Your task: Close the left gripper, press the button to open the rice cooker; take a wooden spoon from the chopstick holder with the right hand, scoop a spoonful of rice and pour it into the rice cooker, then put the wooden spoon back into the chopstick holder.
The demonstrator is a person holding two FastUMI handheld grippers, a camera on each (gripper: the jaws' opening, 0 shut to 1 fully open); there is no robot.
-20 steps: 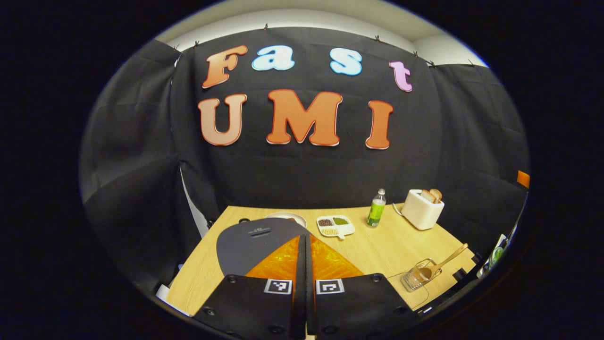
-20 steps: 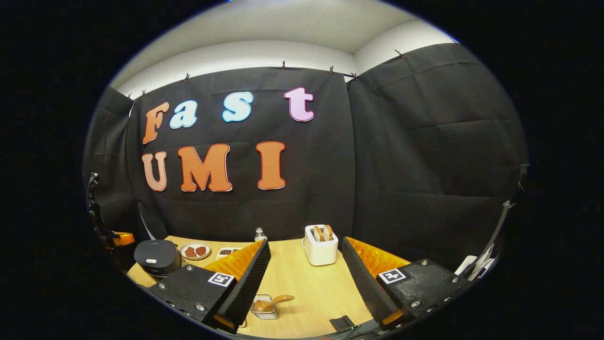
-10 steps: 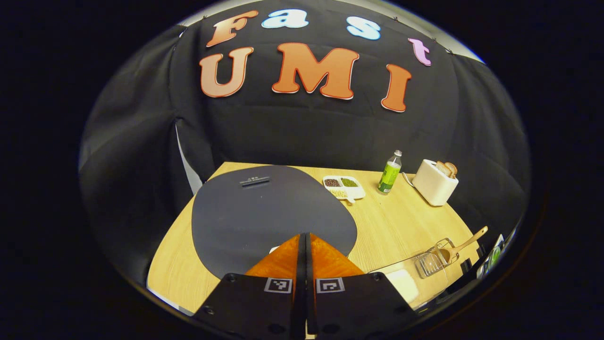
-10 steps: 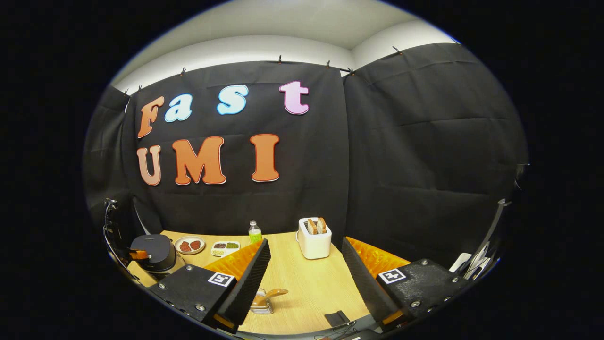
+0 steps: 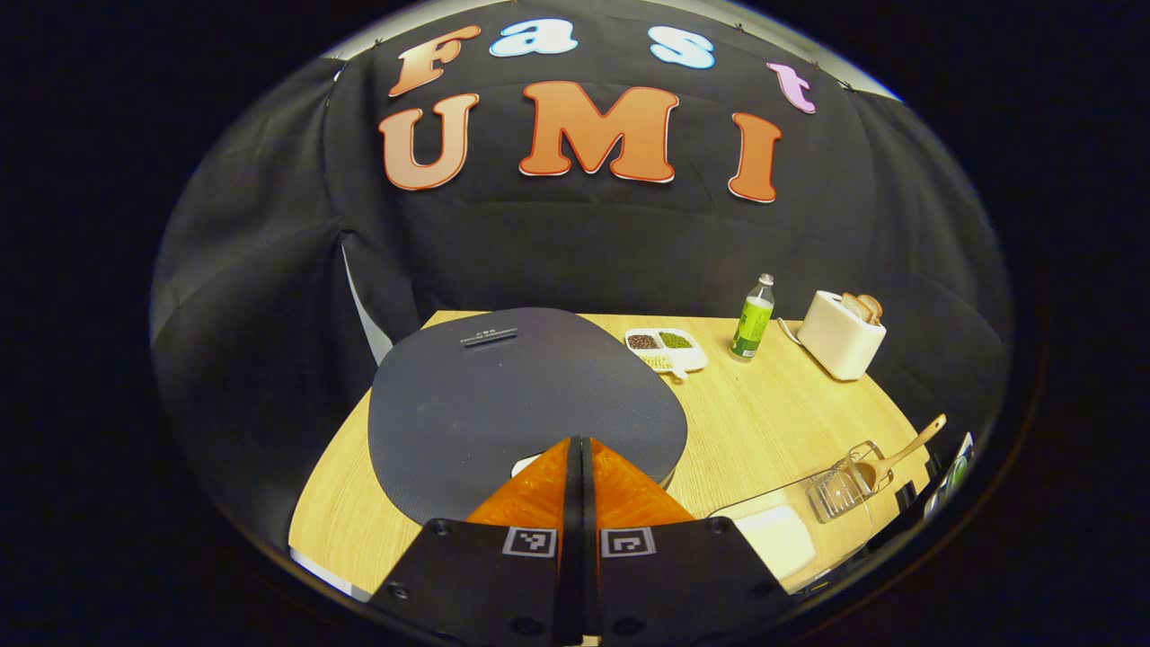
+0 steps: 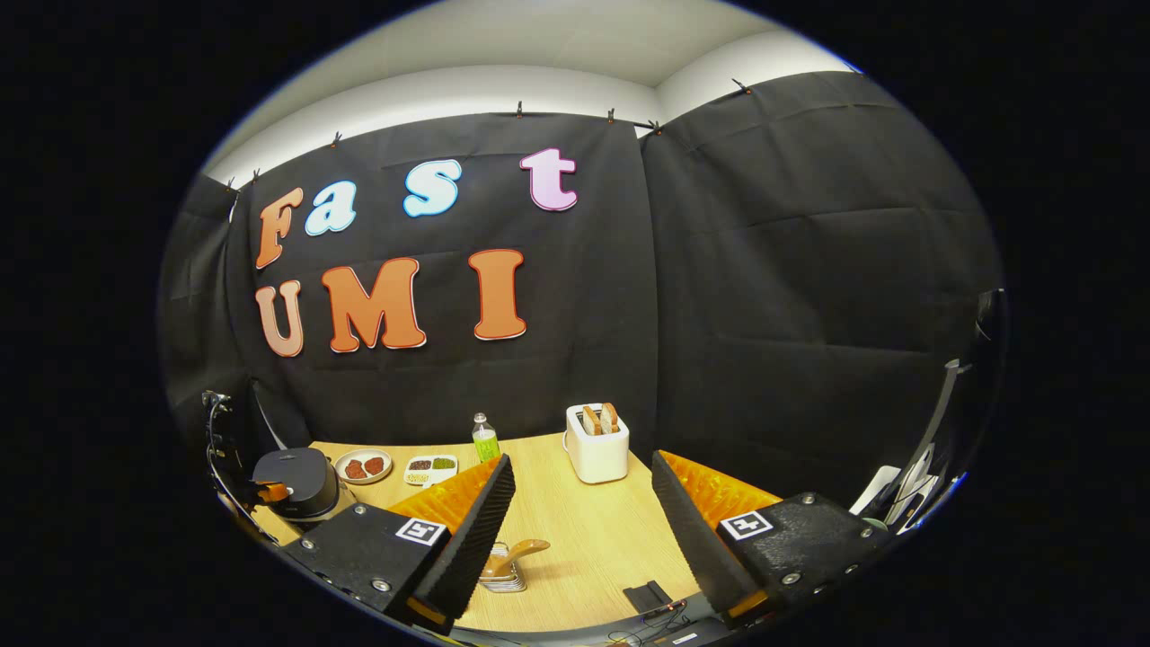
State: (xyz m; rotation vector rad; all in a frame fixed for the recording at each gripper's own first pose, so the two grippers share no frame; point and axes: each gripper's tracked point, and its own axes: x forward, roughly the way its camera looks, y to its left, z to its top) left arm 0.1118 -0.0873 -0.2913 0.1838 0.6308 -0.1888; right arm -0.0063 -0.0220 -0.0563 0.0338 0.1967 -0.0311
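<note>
Rice cooker [image 5: 526, 395] button hidden beneath the closed jaws; wooden spoon [image 6: 514, 553] bowl behind a finger.

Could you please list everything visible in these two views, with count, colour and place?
rice cooker: one, dark grey, lid down, table's left end
round plate: one, pale with red pieces, beside the cooker
divided dish: one, white, brown and green grains, mid-table at the back
bottle: one, green, right of the dish
toaster: one, white, bread in its slots, back right
chopstick holder: one, clear, front right
wooden spoon: one, in the holder
table: one, light wood
left gripper: shut, tips over the cooker's front edge
right gripper: open, above the table
</note>
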